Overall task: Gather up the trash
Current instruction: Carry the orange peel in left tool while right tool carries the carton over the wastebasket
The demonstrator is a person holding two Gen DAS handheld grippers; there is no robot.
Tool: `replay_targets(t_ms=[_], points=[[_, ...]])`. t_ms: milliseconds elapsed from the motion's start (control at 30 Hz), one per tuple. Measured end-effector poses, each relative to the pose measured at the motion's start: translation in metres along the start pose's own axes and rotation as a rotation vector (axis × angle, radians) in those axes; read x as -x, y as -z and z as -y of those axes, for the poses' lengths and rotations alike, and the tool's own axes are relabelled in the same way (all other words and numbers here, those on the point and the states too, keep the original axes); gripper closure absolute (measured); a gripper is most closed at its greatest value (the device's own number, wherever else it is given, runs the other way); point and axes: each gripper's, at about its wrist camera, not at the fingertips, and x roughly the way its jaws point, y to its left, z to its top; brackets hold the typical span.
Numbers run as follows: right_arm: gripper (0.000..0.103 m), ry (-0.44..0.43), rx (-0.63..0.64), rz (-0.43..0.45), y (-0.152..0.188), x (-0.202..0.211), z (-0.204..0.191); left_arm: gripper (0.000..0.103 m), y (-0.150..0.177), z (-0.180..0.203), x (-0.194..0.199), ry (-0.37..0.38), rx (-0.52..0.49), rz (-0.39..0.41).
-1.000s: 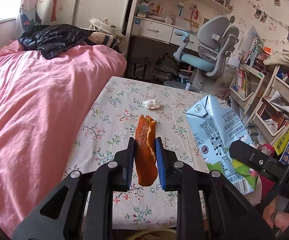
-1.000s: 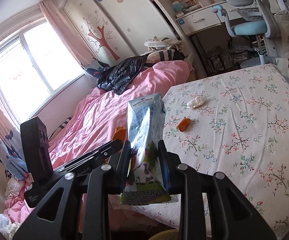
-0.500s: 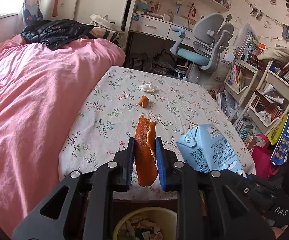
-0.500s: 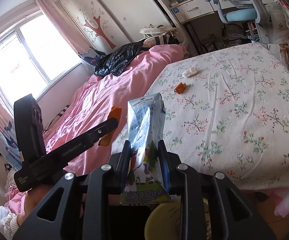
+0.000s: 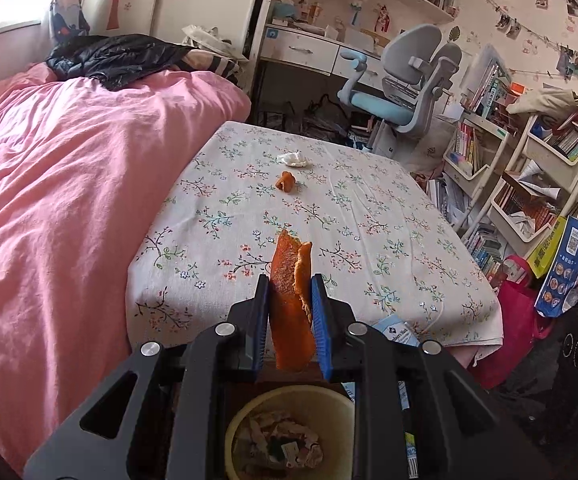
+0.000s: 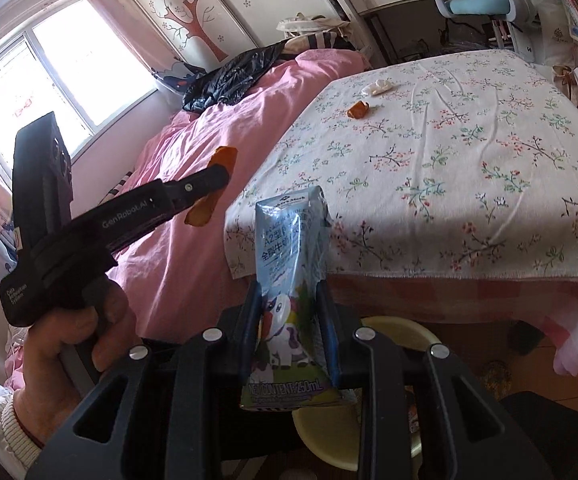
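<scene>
My left gripper [image 5: 290, 296] is shut on a long orange peel [image 5: 291, 304] and holds it above a yellow bin [image 5: 245, 412] with scraps inside, at the table's near edge. My right gripper [image 6: 289, 304] is shut on a blue milk carton [image 6: 289, 280] and holds it over the same bin [image 6: 401, 332]. The left gripper and its peel [image 6: 205, 208] also show in the right wrist view. A small orange peel [image 5: 285, 181] and a crumpled white tissue [image 5: 293, 159] lie on the floral tablecloth [image 5: 369, 240].
A pink bed [image 5: 69, 180] runs along the table's left side with a black jacket [image 5: 113, 56] on it. A desk chair [image 5: 405, 88] stands beyond the table. Bookshelves [image 5: 529, 184] and bags [image 5: 565, 272] crowd the right side.
Both grippers have pulled back from over the table to its near edge and lowered. The bin has come into view beneath them. Both keep their hold.
</scene>
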Motion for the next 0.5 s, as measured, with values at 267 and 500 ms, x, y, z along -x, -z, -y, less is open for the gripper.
replay_targets(t_ms=[267,500], points=[[0.075,0.032,-0.001,-0.064,0.023,-0.005,0.002,0.083,0.023,0.006,0.01,0.002,-0.017,-0.034],[0.075,0.05,-0.017,-0.113,0.032,-0.013,0.008,0.083,0.045,0.012,0.01,-0.009,-0.03,-0.097]])
